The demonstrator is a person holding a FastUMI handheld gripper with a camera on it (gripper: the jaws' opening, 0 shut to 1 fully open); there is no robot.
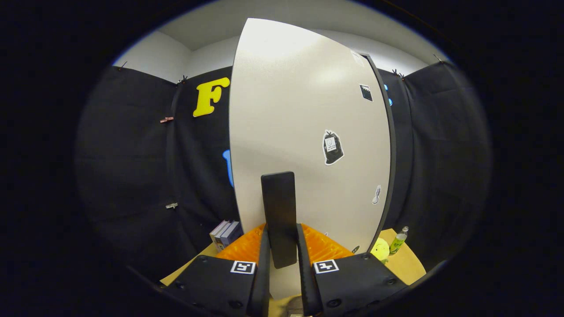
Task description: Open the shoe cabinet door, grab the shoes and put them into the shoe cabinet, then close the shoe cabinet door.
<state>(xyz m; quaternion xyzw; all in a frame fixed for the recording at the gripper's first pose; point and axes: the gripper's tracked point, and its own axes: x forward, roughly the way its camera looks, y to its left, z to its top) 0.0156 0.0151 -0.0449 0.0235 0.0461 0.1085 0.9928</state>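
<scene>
While the tall white sticker-dotted cabinet door (304, 132) fills the frame's centre, its black upright bar handle (278, 215) is pinched between the jaws at lower centre, above the wooden counter (405, 264).

- Light is coming from overhead, washing the upper part of the pale cabinet door (304, 110) into a soft glare.
- The door is fading to a duller grey lower down, near the dark handle (278, 215).
- The fisheye lens is bowing the door's straight edges into curves.
- The black cloth wall (128, 167) is sinking into deep shadow, losing detail.
- Focus is staying sharp centrally; the gripper (284, 273) is clamping the handle.
</scene>
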